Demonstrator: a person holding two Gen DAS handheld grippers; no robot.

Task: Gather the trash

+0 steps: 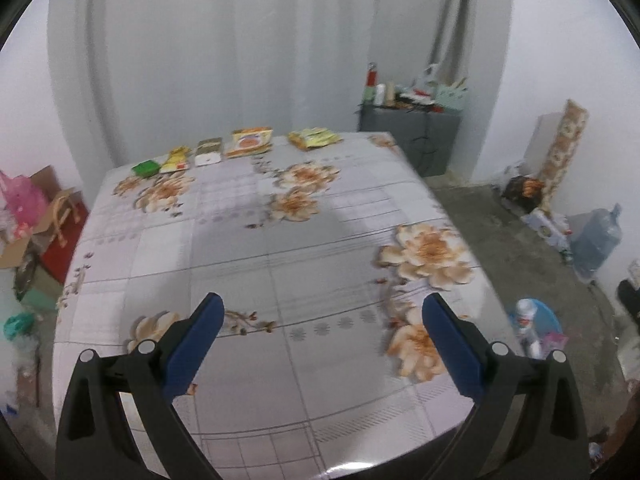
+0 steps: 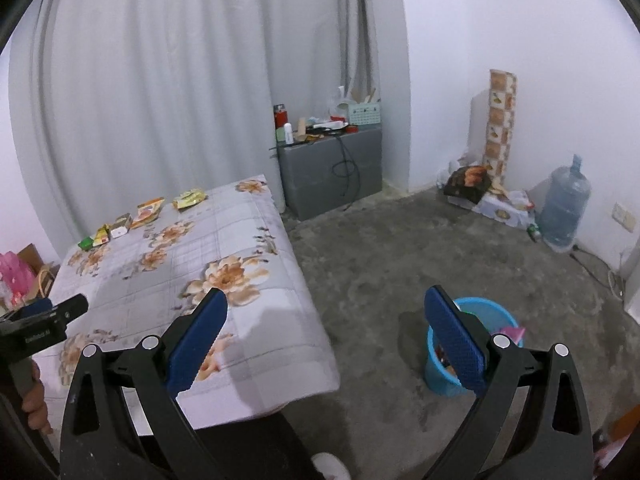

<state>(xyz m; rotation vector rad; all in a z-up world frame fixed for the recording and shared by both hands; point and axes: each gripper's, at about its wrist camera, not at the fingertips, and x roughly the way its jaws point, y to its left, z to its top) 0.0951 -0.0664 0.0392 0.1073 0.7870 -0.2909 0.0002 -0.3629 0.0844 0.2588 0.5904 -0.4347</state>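
Observation:
Several pieces of trash lie in a row along the table's far edge: a green packet (image 1: 145, 168), a yellow wrapper (image 1: 176, 159), a white carton (image 1: 208, 152), an orange pouch (image 1: 250, 142) and a yellow-green pouch (image 1: 314, 137). The same row shows small in the right wrist view, from the green packet (image 2: 85, 243) to the yellow-green pouch (image 2: 190, 199). A blue bin (image 2: 440, 376) with trash in it stands on the floor right of the table. My left gripper (image 1: 322, 308) hovers open over the near table. My right gripper (image 2: 326, 300) is open above the floor, beside the bin.
The table wears a floral cloth (image 1: 280, 240). A grey cabinet (image 2: 332, 172) with clutter stands behind it. A water jug (image 2: 564, 208) and boxes sit by the right wall. Bags and a box (image 1: 28, 216) crowd the floor at left. A hand (image 2: 34, 400) holds the other gripper.

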